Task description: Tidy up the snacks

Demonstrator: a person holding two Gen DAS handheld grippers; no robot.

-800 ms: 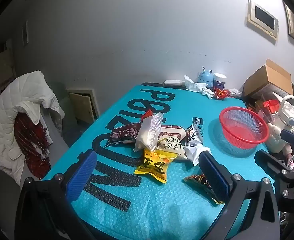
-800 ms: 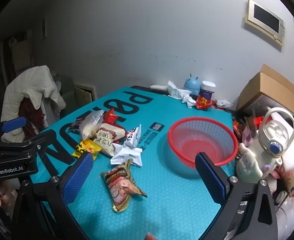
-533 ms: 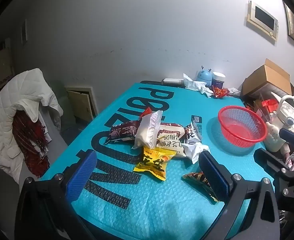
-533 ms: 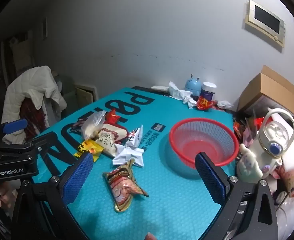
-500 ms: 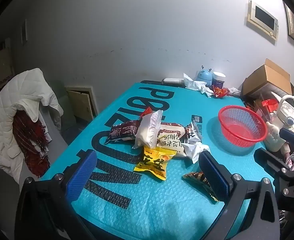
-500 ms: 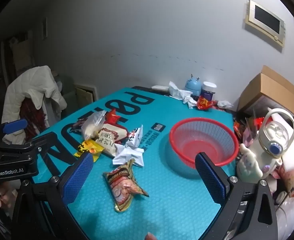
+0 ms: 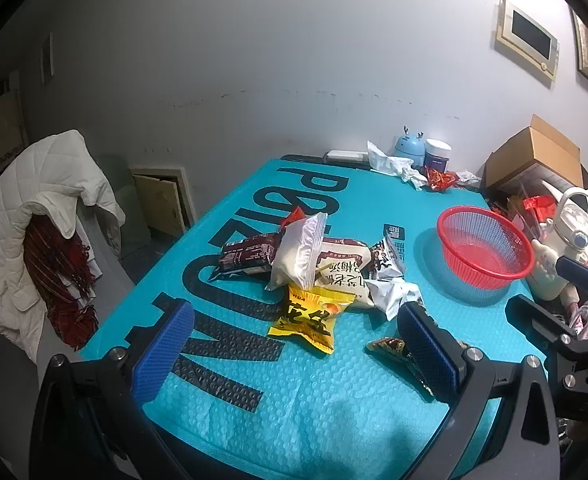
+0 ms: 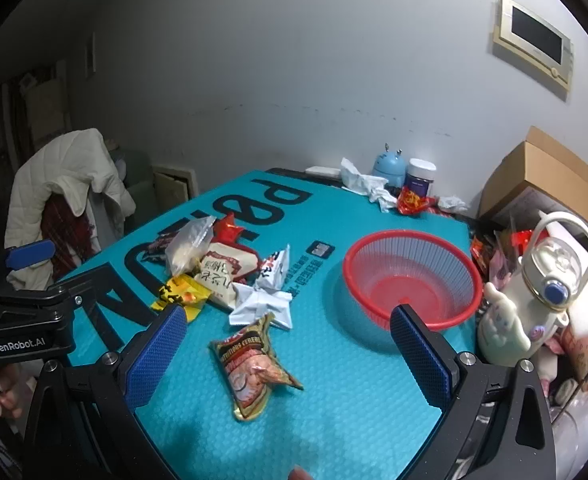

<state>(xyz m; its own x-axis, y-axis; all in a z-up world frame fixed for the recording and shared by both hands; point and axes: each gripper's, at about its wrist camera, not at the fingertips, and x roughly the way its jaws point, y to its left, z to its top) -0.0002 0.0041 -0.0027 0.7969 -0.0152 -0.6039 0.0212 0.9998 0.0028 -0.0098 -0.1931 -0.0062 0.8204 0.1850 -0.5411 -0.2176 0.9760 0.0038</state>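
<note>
While both of our grippers hover wide open above the near edge of the teal table mat point(image 8: 334, 420), nothing sits between either pair of blue pads. Our right gripper point(image 8: 288, 354) looks straight down on the cereal snack packet point(image 8: 250, 364), which lies alone on the mat, apart from the main heap and in line with the gap between the open jaws. Its long axis runs from upper left to lower right in the right wrist view, roughly along the direction we point, so we judge the jaws would close across its narrow width.

Our left gripper point(image 7: 294, 350) faces the heap instead: the yellow snack bag point(image 7: 308, 316) lies closest to it, just beyond the pads, with the clear bag of white snacks point(image 7: 298, 256), the dark red packet point(image 7: 246, 258) and the white crumpled wrapper point(image 7: 390, 292) behind, overlapping one another.

Beyond the right-hand pad of our right gripper stands the red mesh basket point(image 8: 410, 248), empty, so none of the sorting looks done. We judge our right hand the nearer one for both the cereal packet and the basket; a short reach forward and down would bring its pads around the packet.
</note>
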